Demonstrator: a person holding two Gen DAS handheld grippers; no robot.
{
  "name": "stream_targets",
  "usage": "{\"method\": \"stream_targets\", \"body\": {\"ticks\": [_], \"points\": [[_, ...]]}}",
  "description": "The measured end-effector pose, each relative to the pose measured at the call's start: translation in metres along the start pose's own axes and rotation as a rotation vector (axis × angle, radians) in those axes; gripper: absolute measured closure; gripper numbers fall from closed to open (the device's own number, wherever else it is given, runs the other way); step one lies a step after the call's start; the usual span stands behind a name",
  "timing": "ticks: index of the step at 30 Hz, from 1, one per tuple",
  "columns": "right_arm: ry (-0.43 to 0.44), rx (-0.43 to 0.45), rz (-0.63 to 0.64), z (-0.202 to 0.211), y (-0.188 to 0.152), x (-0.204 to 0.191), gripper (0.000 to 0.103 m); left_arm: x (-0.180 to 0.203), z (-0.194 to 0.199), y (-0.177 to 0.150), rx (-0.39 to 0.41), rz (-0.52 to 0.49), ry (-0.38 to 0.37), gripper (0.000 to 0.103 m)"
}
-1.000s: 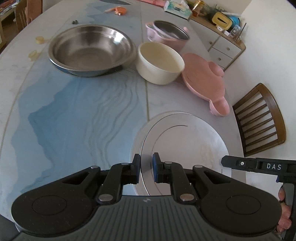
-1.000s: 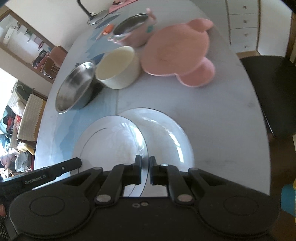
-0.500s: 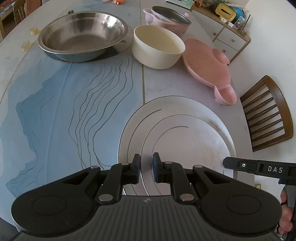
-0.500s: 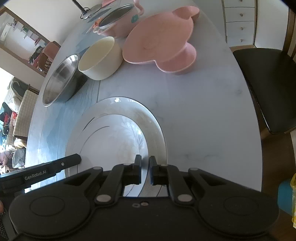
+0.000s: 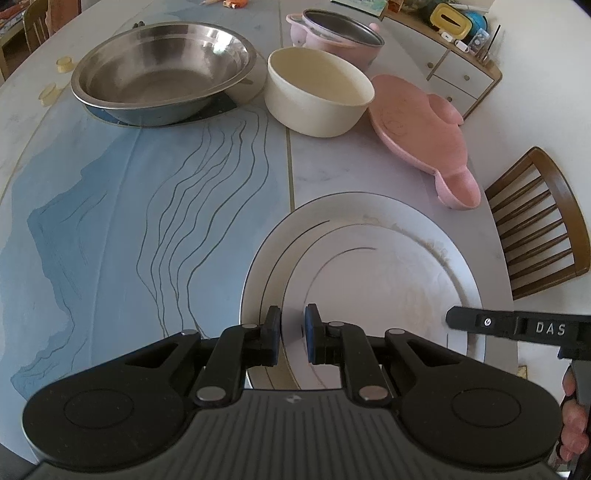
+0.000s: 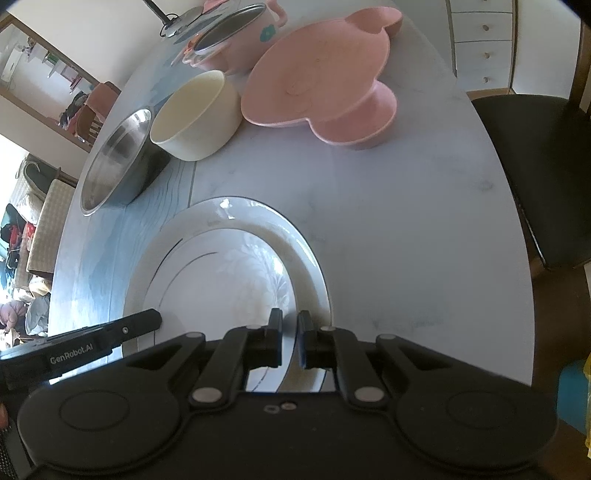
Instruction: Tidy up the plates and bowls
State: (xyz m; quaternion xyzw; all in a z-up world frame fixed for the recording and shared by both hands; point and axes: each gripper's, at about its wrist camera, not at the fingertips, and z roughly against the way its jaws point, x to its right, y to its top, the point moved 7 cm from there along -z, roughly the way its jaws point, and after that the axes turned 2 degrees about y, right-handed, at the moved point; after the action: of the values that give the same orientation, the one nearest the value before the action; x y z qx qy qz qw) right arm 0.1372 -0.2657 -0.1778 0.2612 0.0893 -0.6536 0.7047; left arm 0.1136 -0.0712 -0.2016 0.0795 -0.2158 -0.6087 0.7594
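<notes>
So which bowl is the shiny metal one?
The steel bowl, widest and shallowest, far left. Beside it sits the cream bowl, matte and deeper; the pink pot stands behind.

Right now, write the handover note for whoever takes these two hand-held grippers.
Left hand-held gripper: shut on the small plate's left rim.
Right hand-held gripper: shut on its right rim.
Things: small plate held over the large plate at the table's near edge; whether it is seated, cannot tell. Steel bowl, cream bowl, pink pot and pink dish sit unstacked at the far side.
Done: plates nearly stacked.
Left: set down, release, then probably nest the bowls.
</notes>
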Motion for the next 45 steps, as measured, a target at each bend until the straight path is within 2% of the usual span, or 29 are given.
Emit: {"method": "stream_targets", "body": {"ticks": [16, 23, 28, 34, 38, 45], "points": [[0.007, 0.005, 0.027, 0.001, -0.001, 0.0, 0.095, -0.006, 0.001, 0.0, -0.008, -0.013, -0.04, 0.091], [-0.01, -0.023, 0.062, -0.001, 0.0, -0.004, 0.094, -0.005, 0.01, -0.002, 0.025, -0.062, -0.016, 0.091], [-0.039, -0.029, 0.108, 0.001, 0.001, -0.01, 0.085, -0.008, 0.014, -0.002, 0.033, -0.035, -0.024, 0.091], [-0.064, -0.03, 0.159, 0.009, 0.003, -0.013, 0.082, -0.006, 0.021, -0.004, 0.051, -0.041, -0.001, 0.091], [-0.048, -0.019, 0.195, 0.021, 0.003, -0.018, 0.078, -0.002, 0.033, -0.005, 0.077, -0.051, 0.003, 0.09], [0.0, 0.029, 0.35, 0.048, -0.001, -0.044, 0.075, 0.008, 0.061, -0.007, 0.136, -0.061, 0.022, 0.09]]}}
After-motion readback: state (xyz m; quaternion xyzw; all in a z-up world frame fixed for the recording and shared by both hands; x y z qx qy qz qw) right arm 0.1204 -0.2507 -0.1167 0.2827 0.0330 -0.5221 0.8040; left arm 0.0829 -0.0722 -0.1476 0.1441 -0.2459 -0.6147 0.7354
